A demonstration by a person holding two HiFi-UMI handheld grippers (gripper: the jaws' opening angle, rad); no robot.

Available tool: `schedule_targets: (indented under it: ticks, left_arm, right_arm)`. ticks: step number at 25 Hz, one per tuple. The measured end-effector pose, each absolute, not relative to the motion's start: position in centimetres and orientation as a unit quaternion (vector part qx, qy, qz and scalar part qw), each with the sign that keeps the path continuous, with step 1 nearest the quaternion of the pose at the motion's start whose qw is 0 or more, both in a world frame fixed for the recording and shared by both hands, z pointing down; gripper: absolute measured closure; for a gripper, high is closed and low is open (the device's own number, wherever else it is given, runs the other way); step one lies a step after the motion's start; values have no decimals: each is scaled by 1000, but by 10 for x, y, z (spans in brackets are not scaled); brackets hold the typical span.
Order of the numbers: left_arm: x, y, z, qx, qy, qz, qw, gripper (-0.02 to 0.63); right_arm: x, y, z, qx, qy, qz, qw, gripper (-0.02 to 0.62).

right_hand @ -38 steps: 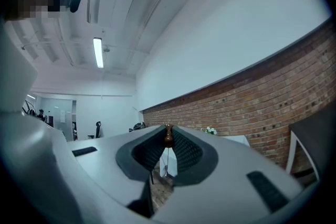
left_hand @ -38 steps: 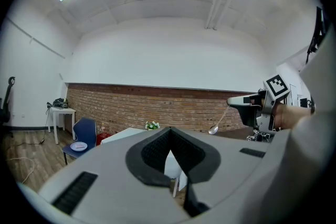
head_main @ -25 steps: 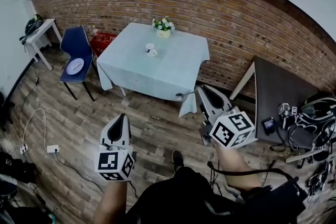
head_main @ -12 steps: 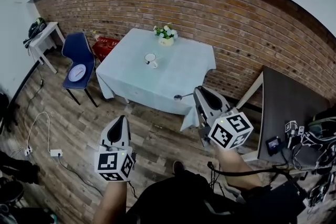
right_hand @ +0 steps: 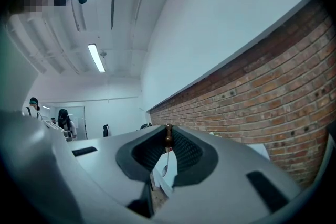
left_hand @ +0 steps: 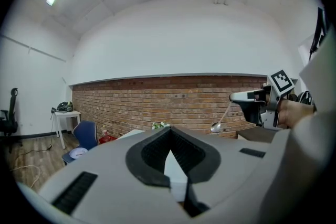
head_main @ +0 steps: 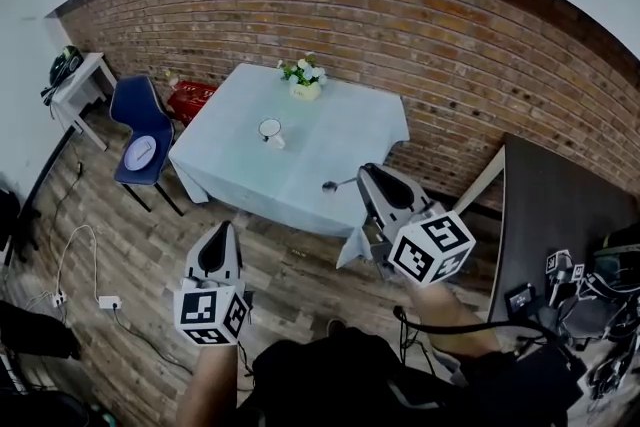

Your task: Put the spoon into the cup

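Table [head_main: 335,140]: blue-clothed, ahead | right gripper [head_main: 366,175]: jaws clamped on spoon [head_main: 338,183] handle end | left gripper [head_main: 222,235]: jaws together, empty | cup [head_main: 270,128]: white, mid-table, well apart from spoon | spoon: likely light, stiff, slippery metal; handle-end hold suits, bowl free to enter cup

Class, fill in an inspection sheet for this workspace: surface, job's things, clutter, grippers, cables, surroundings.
Surface: table under pale blue cloth.
Job's things: cup on the table; spoon not yet in it.
Clutter: flower pot near the table's far edge.
Grippers: right hand-held gripper shut on spoon; left hand-held gripper shut, empty.
Cables: power strip on floor; tangle on dark table.
Surroundings: brick wall, blue chair, red crate.
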State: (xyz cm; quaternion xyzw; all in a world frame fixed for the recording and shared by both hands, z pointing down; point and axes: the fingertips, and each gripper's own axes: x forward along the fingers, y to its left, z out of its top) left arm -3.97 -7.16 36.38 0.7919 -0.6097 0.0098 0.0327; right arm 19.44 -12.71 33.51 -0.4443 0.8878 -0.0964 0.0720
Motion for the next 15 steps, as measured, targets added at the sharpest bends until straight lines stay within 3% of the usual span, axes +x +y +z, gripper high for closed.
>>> schedule_targets:
  ticks: [15]
  left_arm:
    - [-70, -148, 373, 798, -602, 0, 44, 597]
  right_arm:
    - [161, -206, 345, -452, 883, -104, 70, 545]
